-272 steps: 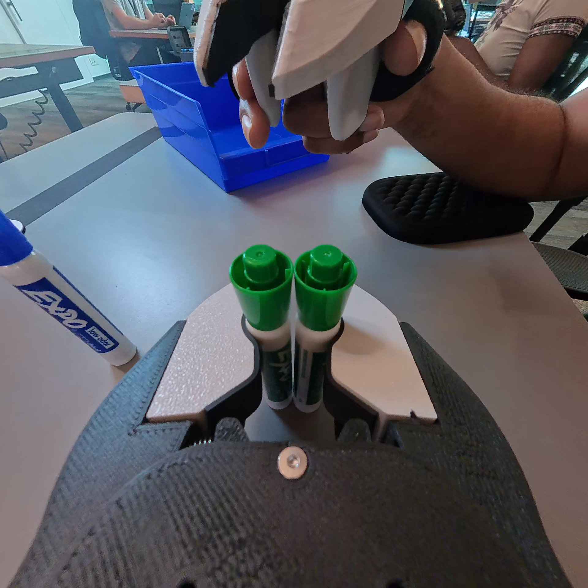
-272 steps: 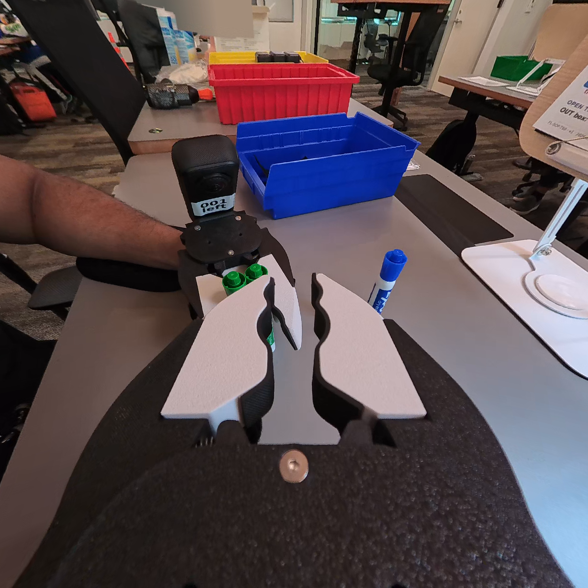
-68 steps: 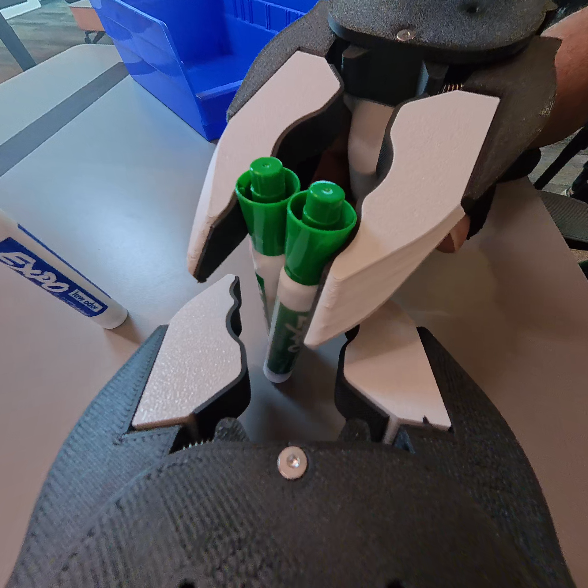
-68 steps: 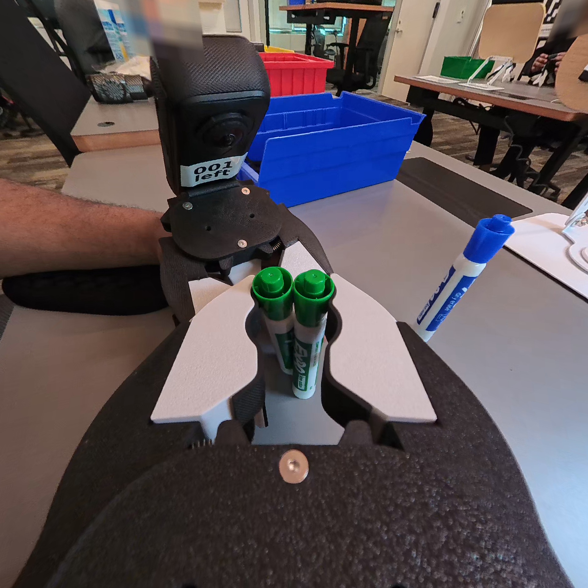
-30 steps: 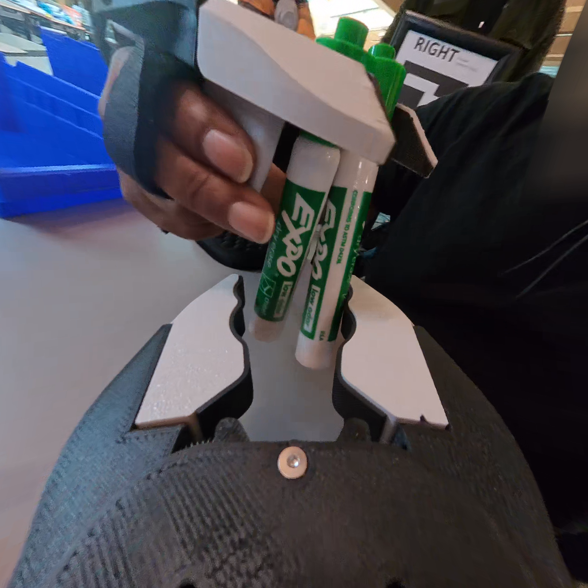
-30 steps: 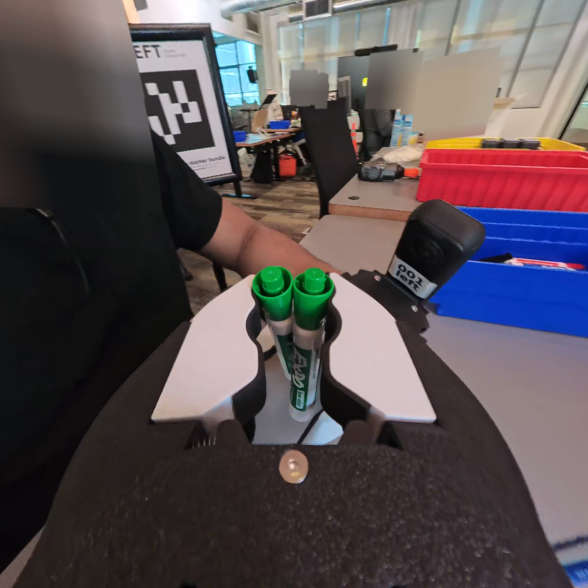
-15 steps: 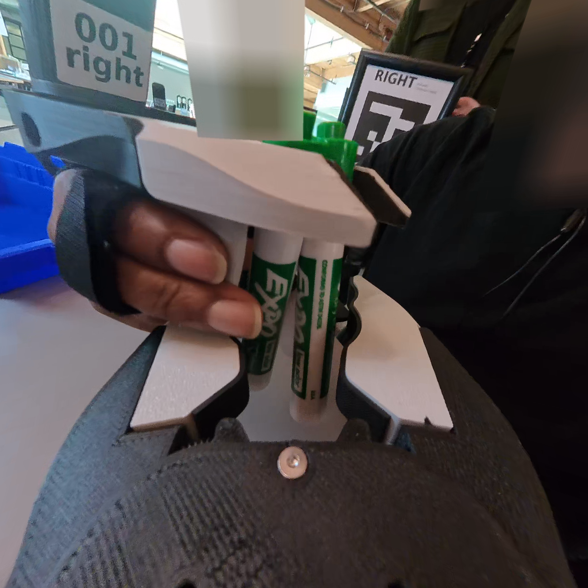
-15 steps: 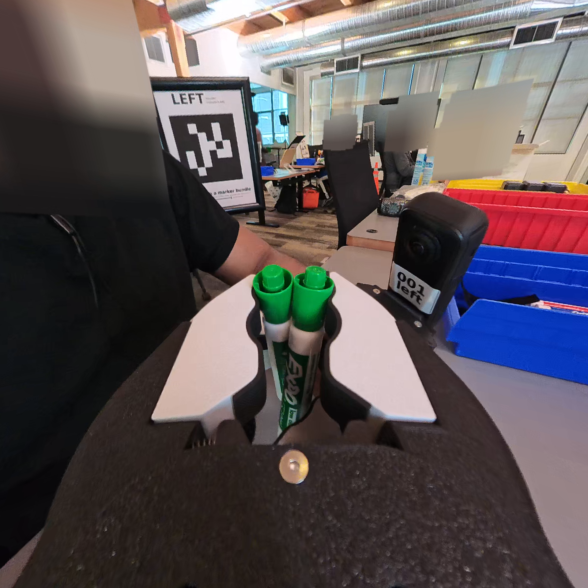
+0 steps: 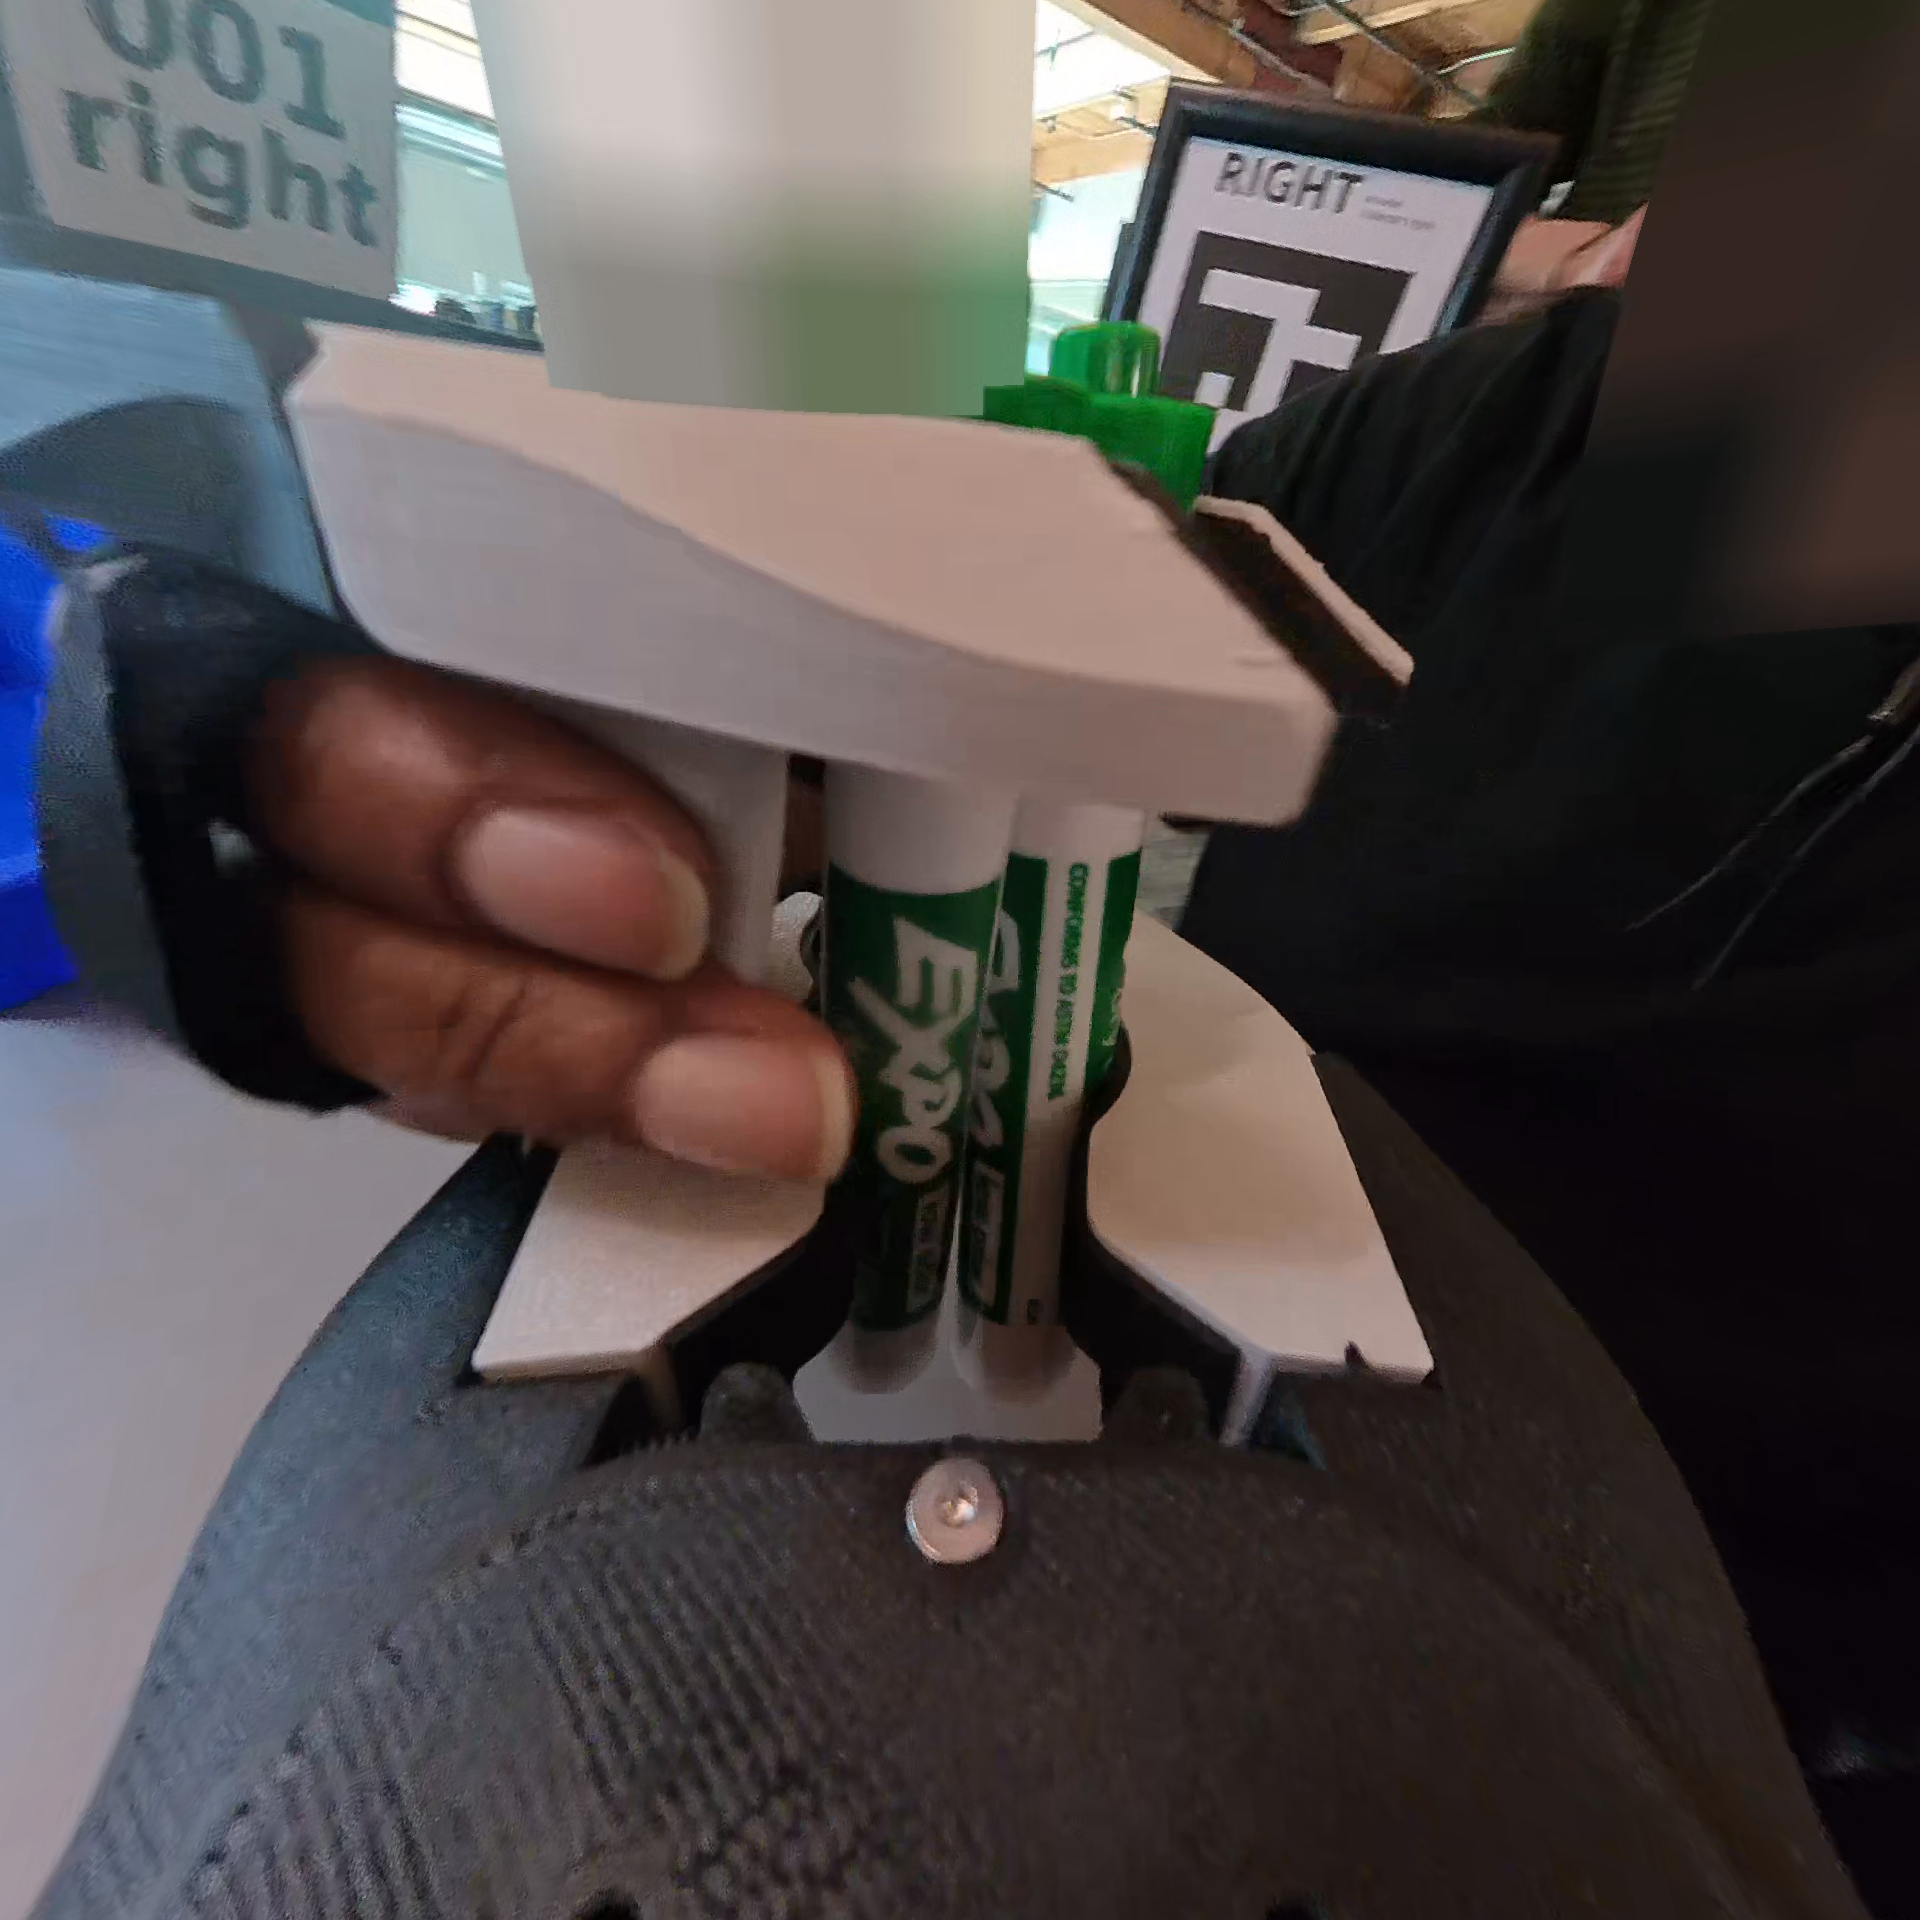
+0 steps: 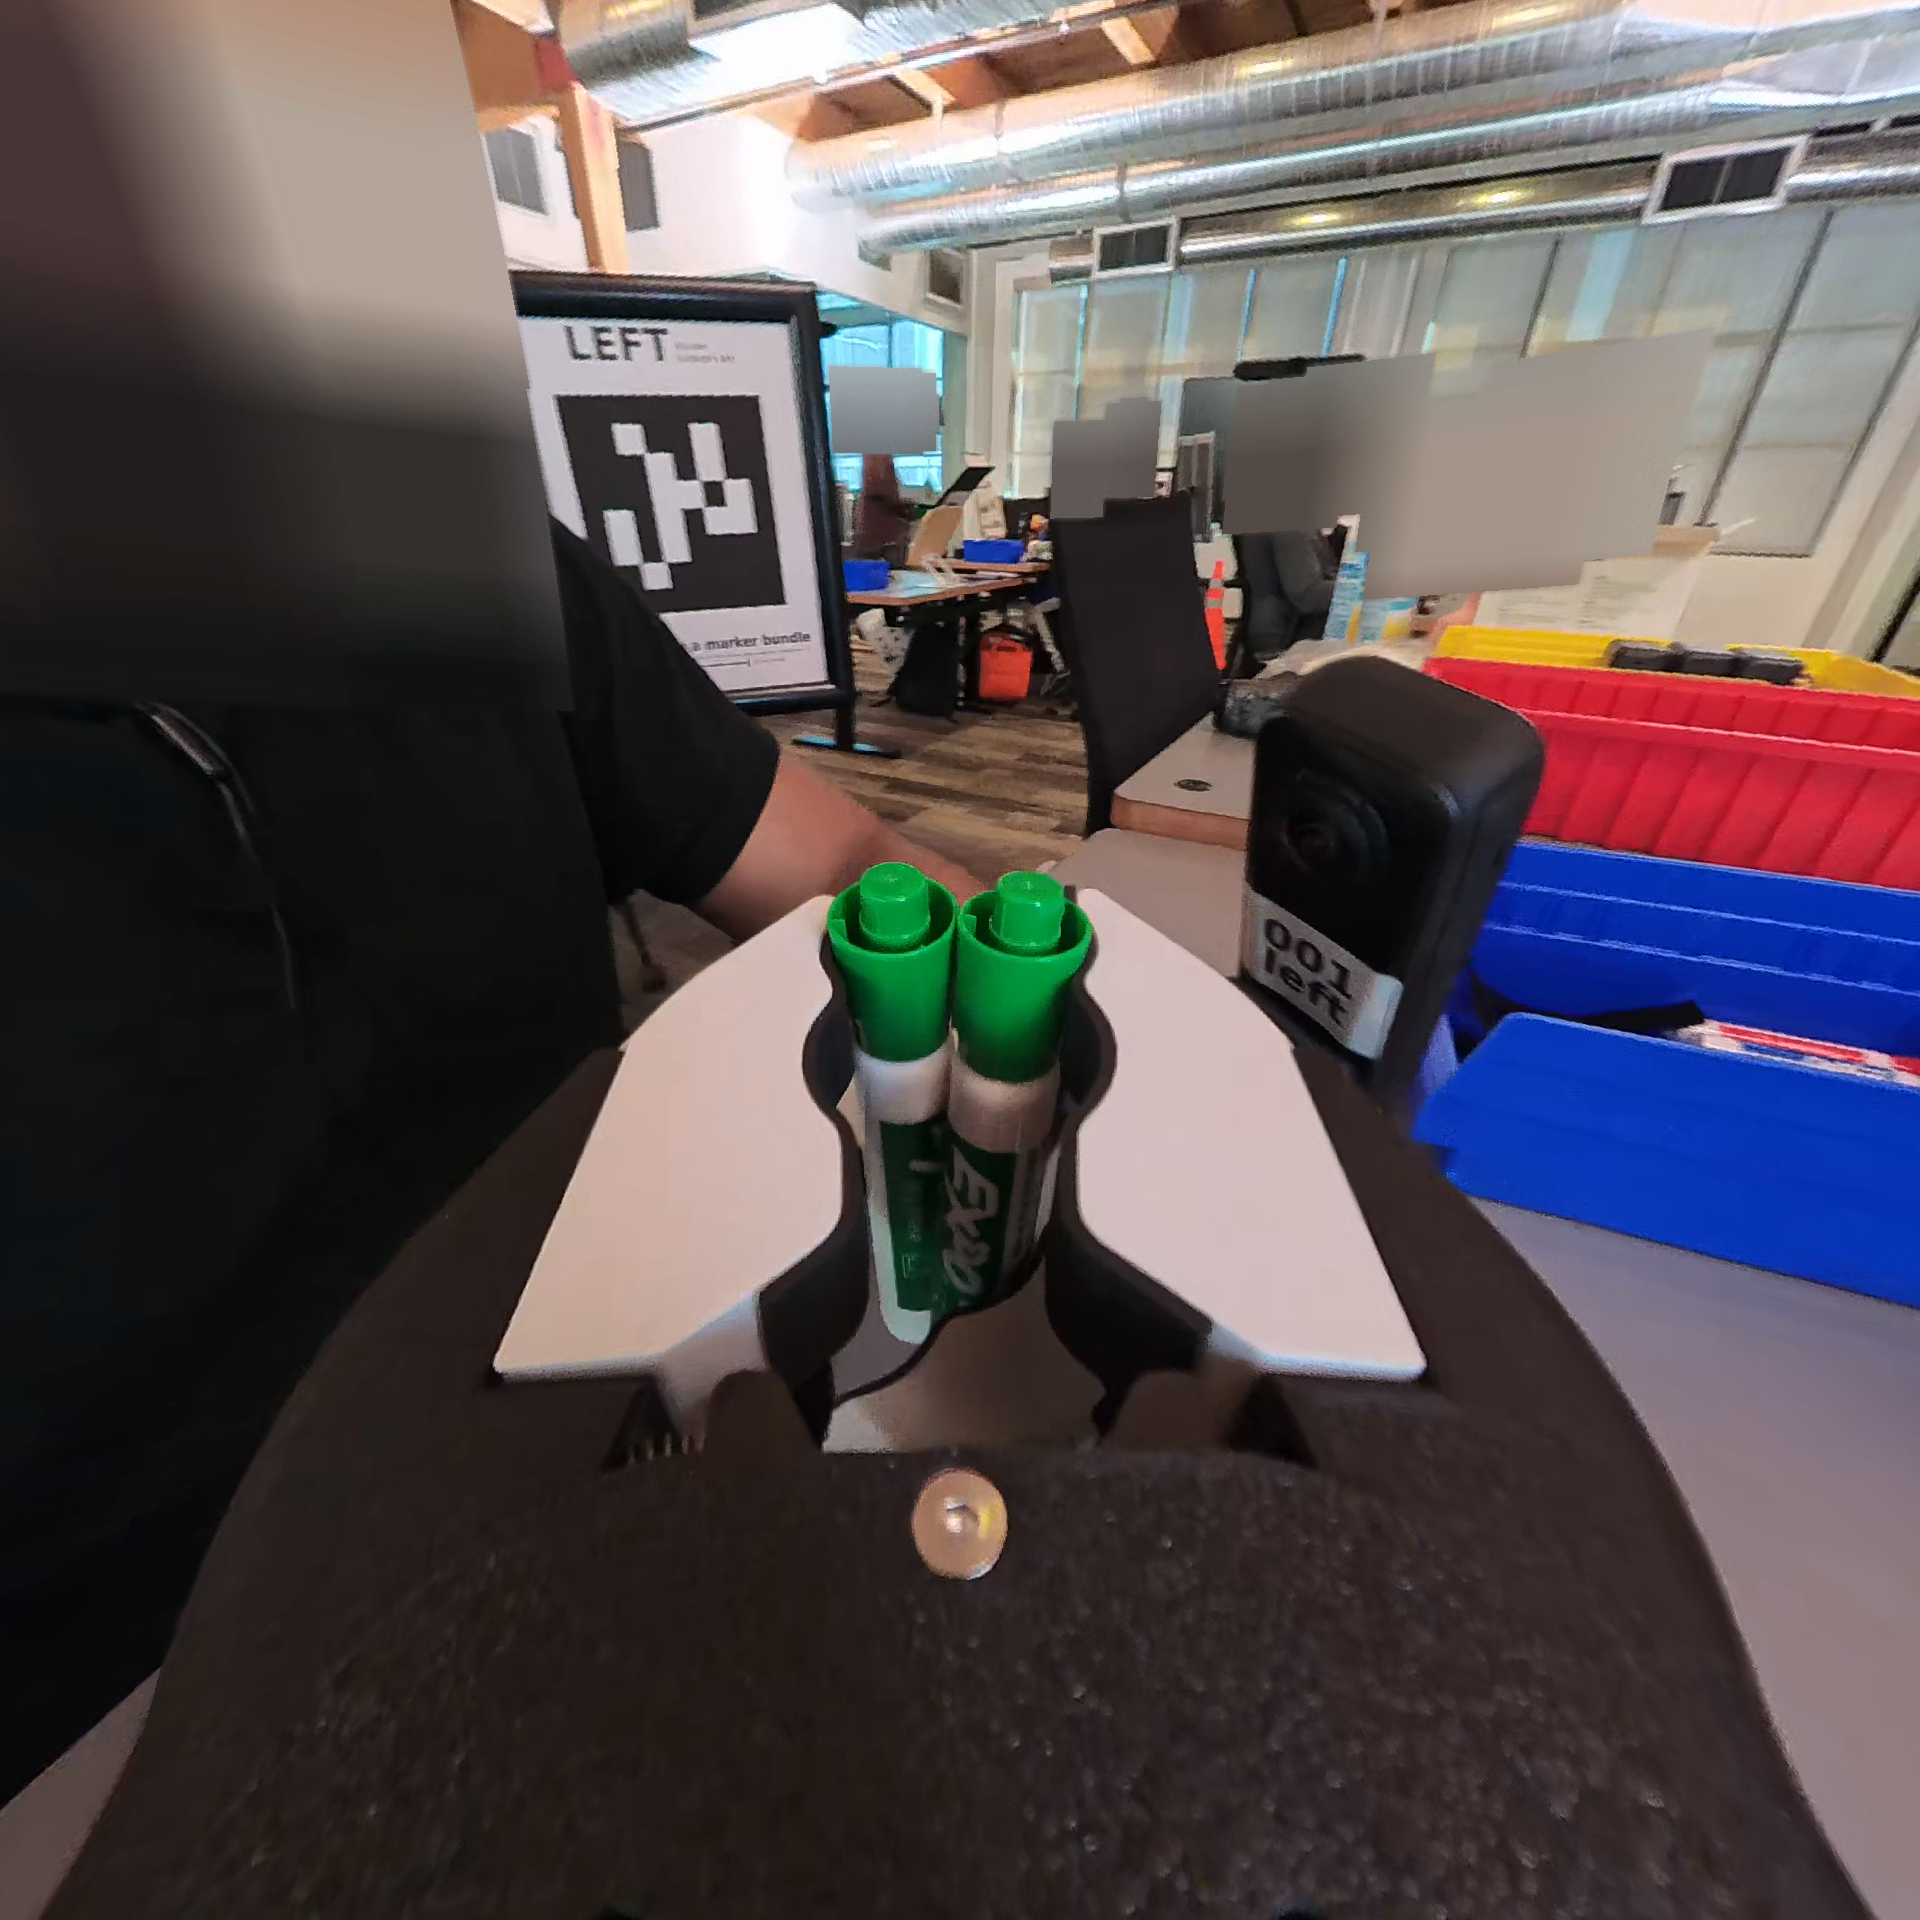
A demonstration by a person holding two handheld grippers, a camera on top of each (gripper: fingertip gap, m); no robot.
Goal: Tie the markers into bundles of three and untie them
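Note:
A bundle of green-capped white markers (image 9: 904, 1091) stands upright; two show clearly and a third barely shows behind them. My right gripper (image 9: 1299, 644), held by a hand (image 9: 499, 935), is shut on the markers just below their caps (image 10: 966, 997); in its own view the right gripper (image 10: 961, 935) holds them between its white fingers. My left gripper (image 9: 966, 997) is closed around the markers' lower ends, which reach down to its base. A thin black band (image 10: 883, 1371) curls under the markers. The left gripper's camera (image 10: 1382, 831) shows to the right.
Blue bins (image 10: 1683, 1143) and a red bin (image 10: 1714, 758) stand on the grey table (image 10: 1714, 1403) to the right. A person's black-clad torso (image 10: 312, 935) is close on the left. A framed sign (image 10: 675, 488) stands behind. A blue bin (image 9: 31, 831) shows at far left. My right fingertips sit around 9 centimetres from my left ones.
The markers have gone deeper between the left gripper's fingers, down to its base. The left jaws have narrowed onto them. The right gripper kept its hold.

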